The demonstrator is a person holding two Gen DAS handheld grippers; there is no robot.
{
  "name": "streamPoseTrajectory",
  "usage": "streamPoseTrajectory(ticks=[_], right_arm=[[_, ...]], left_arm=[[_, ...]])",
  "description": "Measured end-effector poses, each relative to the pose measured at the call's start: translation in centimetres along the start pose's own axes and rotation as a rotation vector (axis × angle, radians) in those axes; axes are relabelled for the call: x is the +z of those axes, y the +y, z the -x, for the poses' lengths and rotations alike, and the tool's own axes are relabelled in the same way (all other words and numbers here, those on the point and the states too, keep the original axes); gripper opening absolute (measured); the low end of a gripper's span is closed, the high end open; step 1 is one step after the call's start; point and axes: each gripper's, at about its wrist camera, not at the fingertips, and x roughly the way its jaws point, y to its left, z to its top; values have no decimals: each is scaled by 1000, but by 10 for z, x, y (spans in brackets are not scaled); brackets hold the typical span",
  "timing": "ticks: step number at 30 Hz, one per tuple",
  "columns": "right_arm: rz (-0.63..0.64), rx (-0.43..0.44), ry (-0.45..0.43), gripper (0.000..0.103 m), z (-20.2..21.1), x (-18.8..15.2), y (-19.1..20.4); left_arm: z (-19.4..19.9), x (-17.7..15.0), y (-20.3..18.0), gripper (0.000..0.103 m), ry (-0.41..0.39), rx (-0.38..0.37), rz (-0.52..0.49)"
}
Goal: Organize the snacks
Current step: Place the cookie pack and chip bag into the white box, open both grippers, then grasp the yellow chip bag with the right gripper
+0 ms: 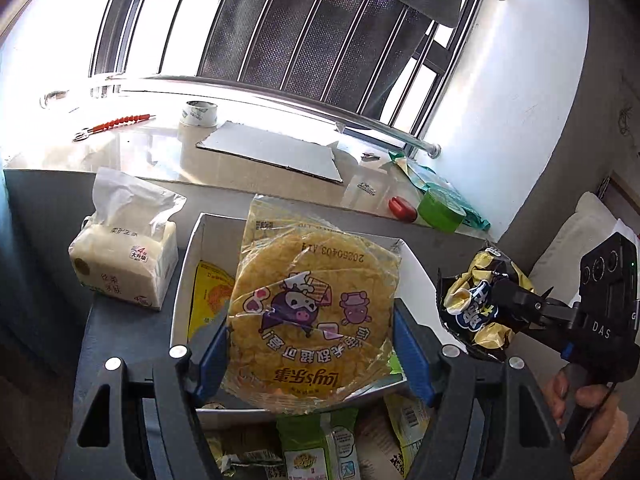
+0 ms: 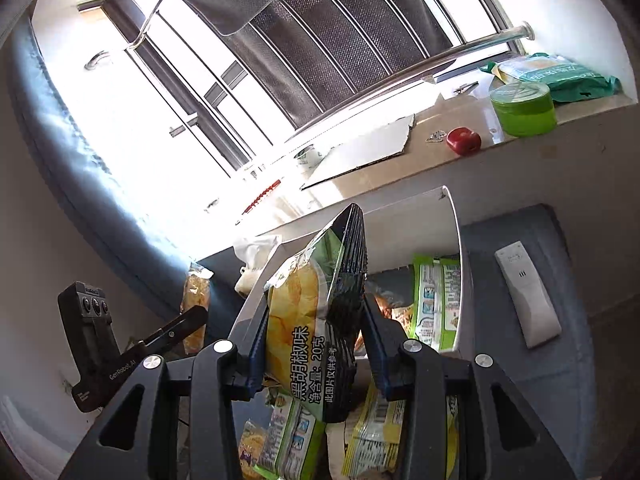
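Each camera sits just behind its own jaws, looking forward and slightly down. Both views share the white box [image 1: 188,276] [image 2: 454,240], close at 6 o'clock, and the windowsill [image 1: 160,148] [image 2: 440,140] toward 12. The right view is rolled, its sill rising toward 2 o'clock.

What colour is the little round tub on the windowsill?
Bright green tub with a green lid, clearest in the right wrist view.
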Motion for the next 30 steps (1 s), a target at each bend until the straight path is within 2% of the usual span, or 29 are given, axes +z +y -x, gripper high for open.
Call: streamPoseTrajectory(ticks=[6,8,9,10,11,12,13,16,19,25,30], right_arm=[[21,-95,53,46,-40,32,-2],[7,-100,50,47,-45,37,-6],[-7,-100,48,52,-47,39,-9],[-21,-82,56,81,-49,41,-12],[-36,-53,60,97,-50,42,-14],[-45,-20,35,103,-46,41,-15],[-40,-9,19,103,-41,40,-13],[27,-60,-7,103,-30,36,-2],[57,-69,-21,103,-20,34,7],[104,-34,-44,103,11,19,31],[152,28,-56,103,48,-9,50]], left_arm=[[-36,14,-4,79,53,51,-23],[-40,18,-1,97,70,92,-16],[-40,19,0,103,71,118,-20],[-37,18,2,103,68,143,-25],[-35,18,3,103,71,154,-29],[-32,16,4,103,79,156,-33],[-28,15,4,103,82,158,-40],[-11,11,0,103,54,174,-67],[10,9,-8,103,27,161,-92],[65,-6,-30,103,-57,147,-152],[120,-42,-46,103,-138,116,-186]])
